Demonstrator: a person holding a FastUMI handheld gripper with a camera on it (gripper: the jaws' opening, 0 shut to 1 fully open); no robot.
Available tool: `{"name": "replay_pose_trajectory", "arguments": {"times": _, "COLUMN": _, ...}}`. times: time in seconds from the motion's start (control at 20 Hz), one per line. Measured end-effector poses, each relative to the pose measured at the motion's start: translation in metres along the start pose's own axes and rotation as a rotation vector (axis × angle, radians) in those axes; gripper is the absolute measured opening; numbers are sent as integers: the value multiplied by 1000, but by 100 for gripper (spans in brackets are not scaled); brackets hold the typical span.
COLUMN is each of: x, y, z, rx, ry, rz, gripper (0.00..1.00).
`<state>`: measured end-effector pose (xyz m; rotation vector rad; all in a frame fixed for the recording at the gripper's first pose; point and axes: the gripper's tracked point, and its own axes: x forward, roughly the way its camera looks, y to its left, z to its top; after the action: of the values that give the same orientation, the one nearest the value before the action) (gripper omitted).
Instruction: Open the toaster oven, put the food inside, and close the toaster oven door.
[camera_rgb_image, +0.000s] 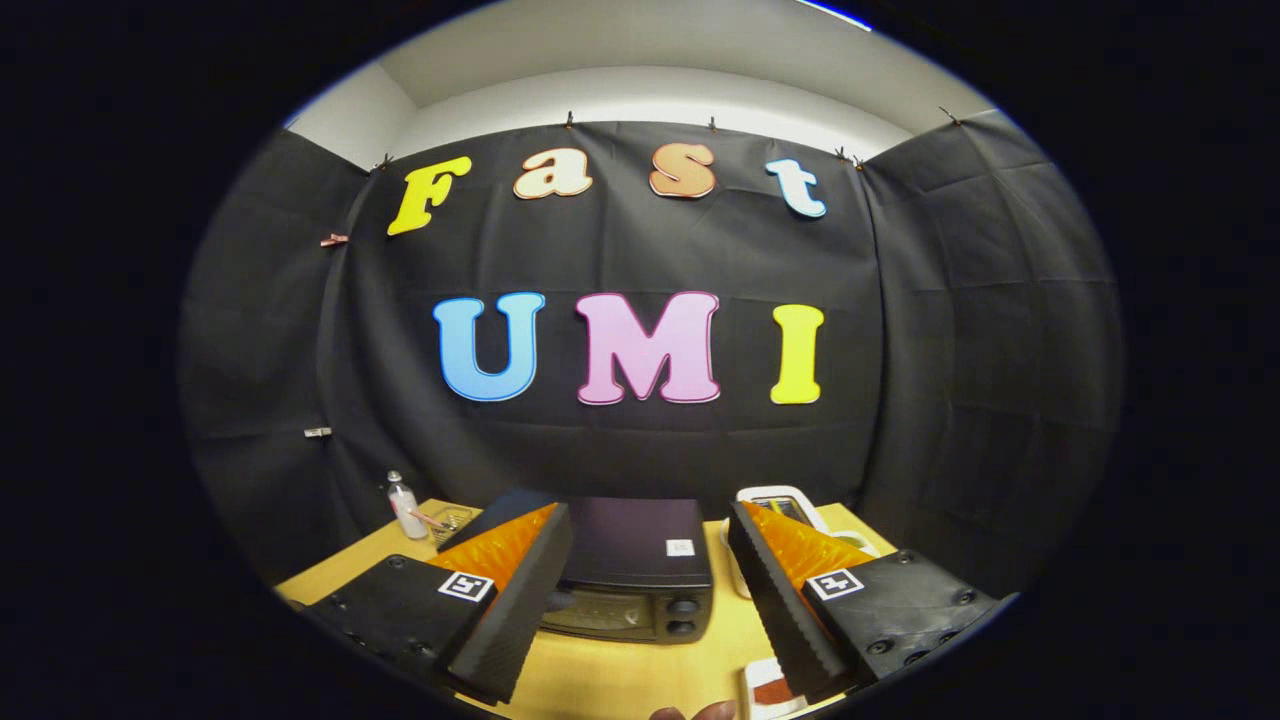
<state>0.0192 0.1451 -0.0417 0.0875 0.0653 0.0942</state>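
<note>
**A:** Hand-held gripper (640, 590) spread wide, nothing held, hanging above the desk (610, 680). Toaster oven (625, 575) sitting between the two fingers and a bit beyond them, door looking closed, knobs down its right side. Any tips for the opening step?

**B:** Probably best to drop lower and come straight at the front first. Way too high at the moment, looking down on the oven's dark top more than at the door. Then line up with the door's top edge, close on the handle if there is one, and pull out and down in an arc rather than a straight yank. Otherwise likely to drag the whole box across the desk.

**A:** Can't really make out a handle though.

**B:** Same. Door front squashed by the lens, left part tucked behind the left finger. Food not clear either: small white dish (765, 690) with something reddish-brown near the right fingertip, mostly cut off, so only a guess. Fingertip of somebody's hand (700, 712) poking in next to it.

**A:** And the white thing behind the right finger?

**B:** White appliance (785, 505) of some kind, half hidden, can't tell what. Clear bottle (405, 505) back on the left.
</note>
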Motion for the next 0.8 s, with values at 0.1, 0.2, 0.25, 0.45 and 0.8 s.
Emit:
{"name": "replay_pose_trajectory", "arguments": {"times": 0.1, "x": 13, "y": 26, "z": -14, "rx": 12, "ry": 19, "rz": 8, "gripper": 97}}
{"name": "replay_pose_trajectory", "arguments": {"times": 0.2, "x": 26, "y": 48, "z": -31, "rx": 12, "ry": 38, "rz": 10, "gripper": 97}}
{"name": "replay_pose_trajectory", "arguments": {"times": 0.25, "x": 34, "y": 57, "z": -44, "rx": -4, "ry": 53, "rz": 7, "gripper": 97}}
{"name": "replay_pose_trajectory", "arguments": {"times": 0.45, "x": 61, "y": 84, "z": -108, "rx": -49, "ry": 170, "rz": 1, "gripper": 97}}
{"name": "replay_pose_trajectory", "arguments": {"times": 0.8, "x": 97, "y": 97, "z": -168, "rx": -20, "ry": 311, "rz": -36, "gripper": 98}}
